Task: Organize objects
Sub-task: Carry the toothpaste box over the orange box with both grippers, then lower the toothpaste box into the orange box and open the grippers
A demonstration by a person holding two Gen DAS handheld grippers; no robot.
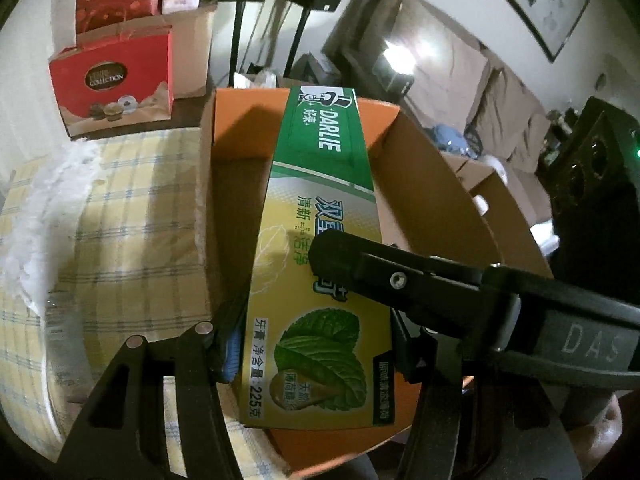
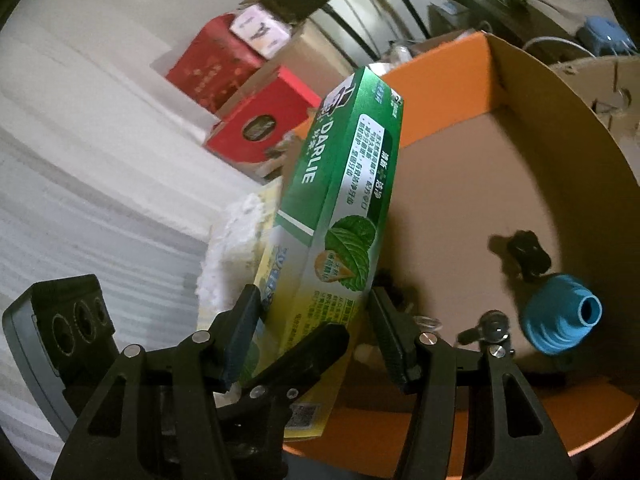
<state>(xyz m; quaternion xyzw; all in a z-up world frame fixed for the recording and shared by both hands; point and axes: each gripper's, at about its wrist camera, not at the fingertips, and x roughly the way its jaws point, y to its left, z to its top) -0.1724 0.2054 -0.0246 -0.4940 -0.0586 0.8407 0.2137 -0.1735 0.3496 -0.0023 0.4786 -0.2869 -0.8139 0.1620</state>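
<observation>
A green and yellow Darlie toothpaste box point(image 1: 320, 272) is held over an open orange cardboard box point(image 1: 424, 184). My left gripper point(image 1: 308, 344) is shut on the toothpaste box's near end. My right gripper point(image 2: 312, 340) also closes on the toothpaste box point(image 2: 340, 220) from its own side; one of its fingers point(image 1: 360, 264) crosses the left wrist view. The orange box's brown floor point(image 2: 460, 208) holds a blue ribbed cap-like object point(image 2: 560, 316) and a small black piece point(image 2: 526, 254).
A yellow plaid cloth point(image 1: 120, 216) covers the surface left of the orange box. Red gift boxes point(image 1: 116, 80) and cardboard boxes stand behind. A sofa point(image 1: 480, 92) and more cartons lie at the right. A white fluffy item point(image 2: 232, 248) sits beside the box.
</observation>
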